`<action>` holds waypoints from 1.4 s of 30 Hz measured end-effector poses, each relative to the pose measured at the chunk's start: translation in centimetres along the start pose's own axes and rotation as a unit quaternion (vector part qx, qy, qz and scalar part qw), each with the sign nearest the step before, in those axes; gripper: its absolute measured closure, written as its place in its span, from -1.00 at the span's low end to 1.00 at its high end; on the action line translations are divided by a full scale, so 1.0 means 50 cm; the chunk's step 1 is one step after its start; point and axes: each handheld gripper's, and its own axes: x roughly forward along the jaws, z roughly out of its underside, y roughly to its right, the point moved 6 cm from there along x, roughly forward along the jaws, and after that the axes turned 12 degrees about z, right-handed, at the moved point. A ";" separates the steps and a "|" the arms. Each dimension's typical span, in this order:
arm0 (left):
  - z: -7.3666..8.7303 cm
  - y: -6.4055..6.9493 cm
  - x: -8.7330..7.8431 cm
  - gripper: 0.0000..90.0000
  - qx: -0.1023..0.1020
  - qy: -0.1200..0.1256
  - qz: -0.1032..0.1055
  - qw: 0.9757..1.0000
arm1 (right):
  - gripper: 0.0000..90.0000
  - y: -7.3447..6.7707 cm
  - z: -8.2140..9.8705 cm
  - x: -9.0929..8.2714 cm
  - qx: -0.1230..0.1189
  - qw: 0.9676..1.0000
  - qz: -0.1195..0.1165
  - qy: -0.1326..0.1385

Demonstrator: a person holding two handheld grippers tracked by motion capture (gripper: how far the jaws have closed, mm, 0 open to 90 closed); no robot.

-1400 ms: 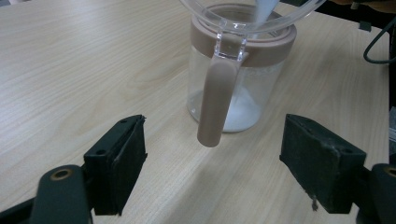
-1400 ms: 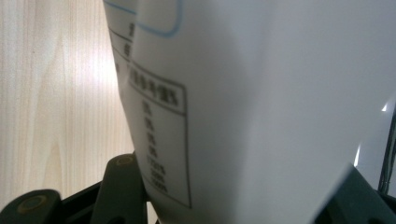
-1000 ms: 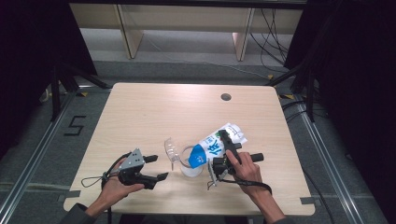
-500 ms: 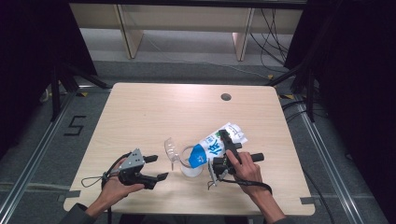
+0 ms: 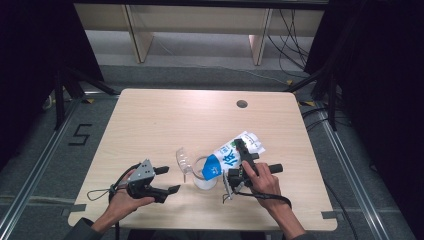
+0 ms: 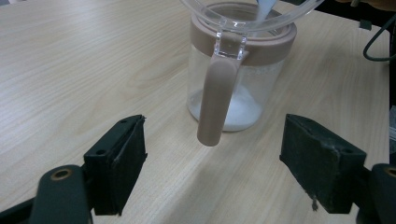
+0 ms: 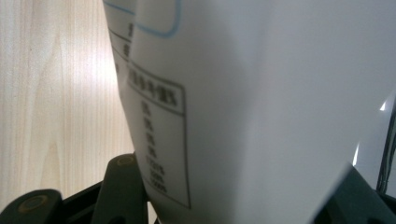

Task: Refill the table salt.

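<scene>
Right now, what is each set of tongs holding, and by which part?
The right tongs grip the white and blue bag across its body, tipped over the jar. The left tongs are open, holding nothing.

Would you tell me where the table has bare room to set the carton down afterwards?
The far half of the table, up to the round hole, is bare, as is its left edge. The near middle is crowded: jar, tilted carton and both grippers.
</scene>
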 end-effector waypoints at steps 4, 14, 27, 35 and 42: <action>0.000 0.000 0.000 -0.52 0.000 0.000 0.000 1.000 | 0.12 0.000 0.000 0.000 -0.001 1.000 0.000 0.000; 0.000 0.000 0.000 -0.52 0.000 -0.001 0.000 1.000 | 0.13 0.000 0.000 0.000 -0.001 1.000 0.000 0.001; 0.000 0.001 0.000 -0.52 0.000 -0.001 0.000 1.000 | 0.13 0.001 0.000 -0.001 -0.003 1.000 0.003 0.000; 0.000 0.000 0.000 -0.52 0.000 -0.001 0.000 1.000 | 0.13 0.001 -0.002 0.000 -0.004 1.000 0.006 0.005; 0.000 0.000 0.001 -0.52 -0.001 -0.001 0.000 1.000 | 0.14 0.000 -0.003 0.001 -0.009 1.000 0.005 0.007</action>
